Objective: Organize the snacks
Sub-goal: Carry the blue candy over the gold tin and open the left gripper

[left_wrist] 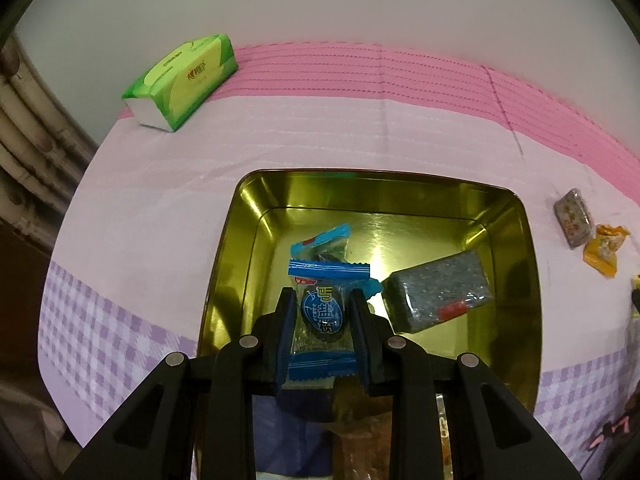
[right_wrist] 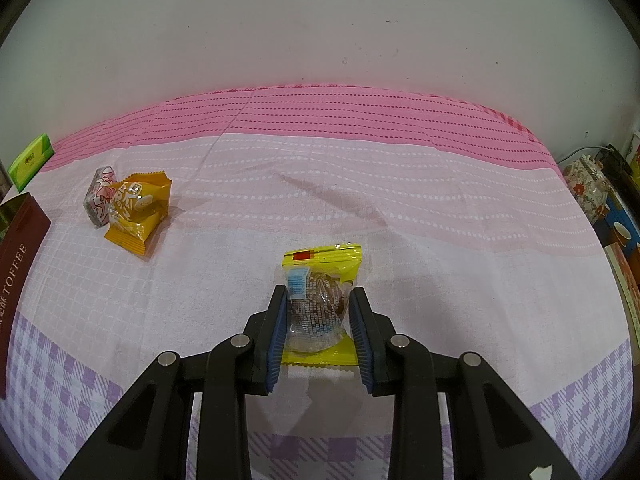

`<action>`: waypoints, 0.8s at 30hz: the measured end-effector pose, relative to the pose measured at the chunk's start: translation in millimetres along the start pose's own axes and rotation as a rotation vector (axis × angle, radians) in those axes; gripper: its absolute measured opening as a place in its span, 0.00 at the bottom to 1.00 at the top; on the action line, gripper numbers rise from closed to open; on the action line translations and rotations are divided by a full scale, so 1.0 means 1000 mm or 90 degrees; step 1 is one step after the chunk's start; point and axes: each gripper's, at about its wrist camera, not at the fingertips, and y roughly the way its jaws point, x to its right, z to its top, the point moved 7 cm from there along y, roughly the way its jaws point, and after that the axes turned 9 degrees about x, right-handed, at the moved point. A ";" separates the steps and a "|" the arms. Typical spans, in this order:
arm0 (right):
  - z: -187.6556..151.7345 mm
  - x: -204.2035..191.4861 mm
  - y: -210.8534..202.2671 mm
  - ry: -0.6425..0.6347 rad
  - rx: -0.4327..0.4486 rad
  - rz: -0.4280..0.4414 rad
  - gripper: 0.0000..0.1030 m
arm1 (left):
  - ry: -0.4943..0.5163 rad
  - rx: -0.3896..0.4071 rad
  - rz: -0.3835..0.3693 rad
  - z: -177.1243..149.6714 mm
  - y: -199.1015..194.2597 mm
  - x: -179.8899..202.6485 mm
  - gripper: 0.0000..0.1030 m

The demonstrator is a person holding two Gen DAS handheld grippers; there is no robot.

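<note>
My left gripper [left_wrist: 321, 300] is shut on a blue-wrapped snack [left_wrist: 324, 312] and holds it over the open gold tin [left_wrist: 240, 240]. Inside the tin lie another blue-wrapped snack [left_wrist: 322, 242] and a dark grey wrapped bar [left_wrist: 438, 290]. My right gripper [right_wrist: 318, 298] is shut on a yellow-wrapped snack [right_wrist: 322, 276], which hangs just above the pink cloth. Left of it on the cloth lie an orange-wrapped snack [right_wrist: 136, 210] and a grey and pink wrapped snack [right_wrist: 100, 196], touching each other. In the left wrist view the same two snacks show right of the tin: the grey one [left_wrist: 573, 218] and the orange one [left_wrist: 604, 250].
A green tissue pack [left_wrist: 182, 80] lies at the table's far left corner, near the wall. A maroon toffee lid [right_wrist: 16, 272] stands at the left edge of the right wrist view. Bags and boxes [right_wrist: 600, 200] crowd the table's right end. Pipes [left_wrist: 24, 128] run down the left.
</note>
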 end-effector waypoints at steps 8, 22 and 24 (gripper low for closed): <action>0.000 0.000 0.000 0.000 0.000 0.000 0.28 | 0.010 0.003 0.006 0.000 -0.001 0.000 0.28; -0.001 0.000 0.000 -0.001 0.000 -0.001 0.28 | 0.022 0.016 0.007 -0.002 -0.010 0.000 0.38; -0.001 0.000 0.000 -0.002 0.000 -0.001 0.28 | 0.032 0.026 0.010 0.000 -0.015 0.001 0.44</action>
